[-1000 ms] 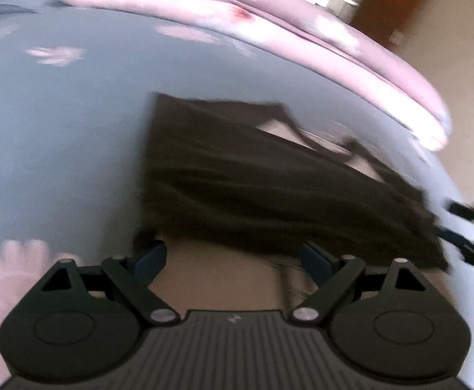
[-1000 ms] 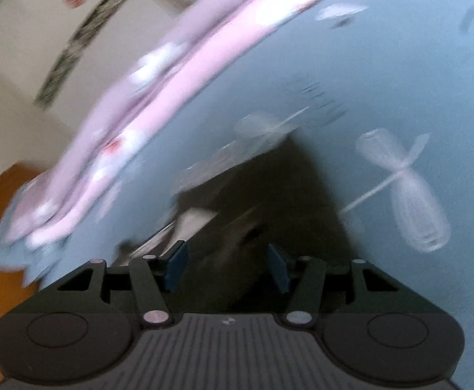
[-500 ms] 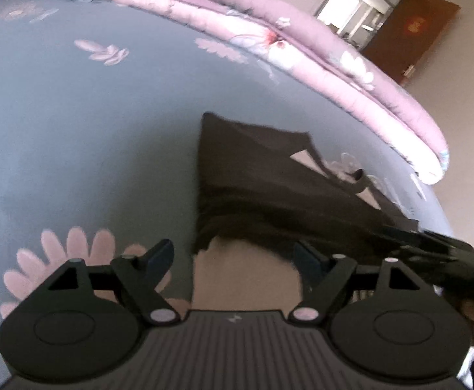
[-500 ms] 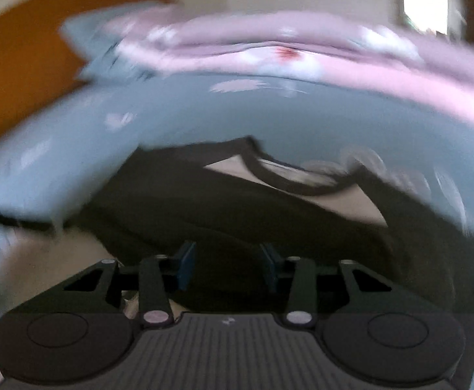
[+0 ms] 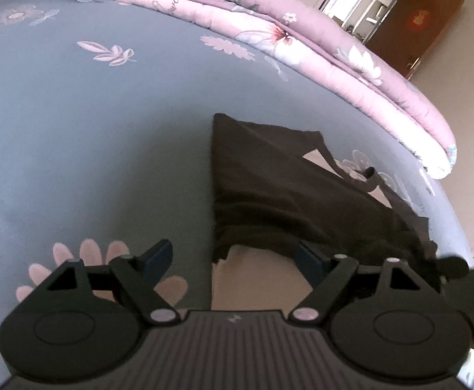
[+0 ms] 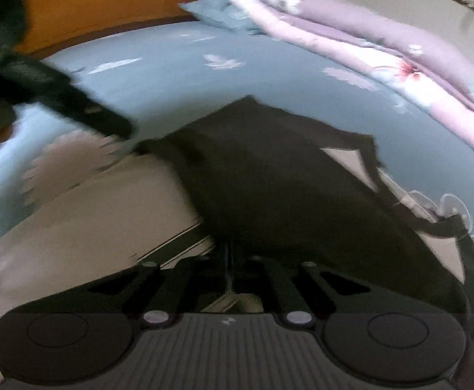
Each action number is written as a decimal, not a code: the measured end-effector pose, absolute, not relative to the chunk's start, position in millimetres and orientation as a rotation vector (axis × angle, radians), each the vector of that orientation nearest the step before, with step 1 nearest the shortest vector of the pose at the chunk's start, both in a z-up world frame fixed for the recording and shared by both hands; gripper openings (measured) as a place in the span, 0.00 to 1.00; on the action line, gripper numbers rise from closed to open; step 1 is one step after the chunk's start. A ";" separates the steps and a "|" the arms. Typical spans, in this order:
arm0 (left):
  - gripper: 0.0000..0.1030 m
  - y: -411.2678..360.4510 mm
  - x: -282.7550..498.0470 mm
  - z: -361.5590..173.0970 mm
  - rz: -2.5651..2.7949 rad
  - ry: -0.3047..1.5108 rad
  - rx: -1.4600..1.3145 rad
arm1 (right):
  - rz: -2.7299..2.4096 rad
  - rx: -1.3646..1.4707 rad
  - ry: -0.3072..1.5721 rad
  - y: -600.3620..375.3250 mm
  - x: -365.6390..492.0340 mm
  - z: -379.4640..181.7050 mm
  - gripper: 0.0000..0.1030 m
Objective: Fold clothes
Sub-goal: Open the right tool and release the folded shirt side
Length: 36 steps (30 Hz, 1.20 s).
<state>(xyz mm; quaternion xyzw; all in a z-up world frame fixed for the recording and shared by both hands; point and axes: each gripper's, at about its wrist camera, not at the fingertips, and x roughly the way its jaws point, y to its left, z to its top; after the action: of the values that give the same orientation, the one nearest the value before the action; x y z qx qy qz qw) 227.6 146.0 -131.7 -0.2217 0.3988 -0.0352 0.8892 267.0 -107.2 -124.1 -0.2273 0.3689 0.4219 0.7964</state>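
Dark brown garment [image 5: 289, 195] lies on blue-grey floral bedsheet [image 5: 90, 136], beige part showing at its near edge; far strap at 3 o'clock small, hard to read. Left gripper [image 5: 233, 255] jaws spread wide, nothing between fingers, hovering at garment's near hem. Right gripper [image 6: 228, 260] jaws pressed together, pinching garment's near edge; view blurred, fingertips merge with dark cloth. Pink quilt [image 5: 318, 42] at 12–2 o'clock carries cursive script, illegible. Right frame edge cuts off dark shape.

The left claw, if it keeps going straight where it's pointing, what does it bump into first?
Probably the near edge of the dark garment with the beige layer under it, lying on the blue bedsheet. The left claw is open; depth is uncertain.
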 end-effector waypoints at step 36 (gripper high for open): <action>0.85 58.8 253.6 -137.5 -0.269 0.858 -0.038 | 0.428 0.035 0.817 -259.0 276.8 -91.5 0.32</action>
<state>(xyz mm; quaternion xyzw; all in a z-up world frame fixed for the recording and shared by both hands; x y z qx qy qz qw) 253.6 58.8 -137.5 -0.0183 0.4145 -0.1299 0.9006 276.8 -259.0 -91.5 0.0171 0.3943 0.2066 0.8953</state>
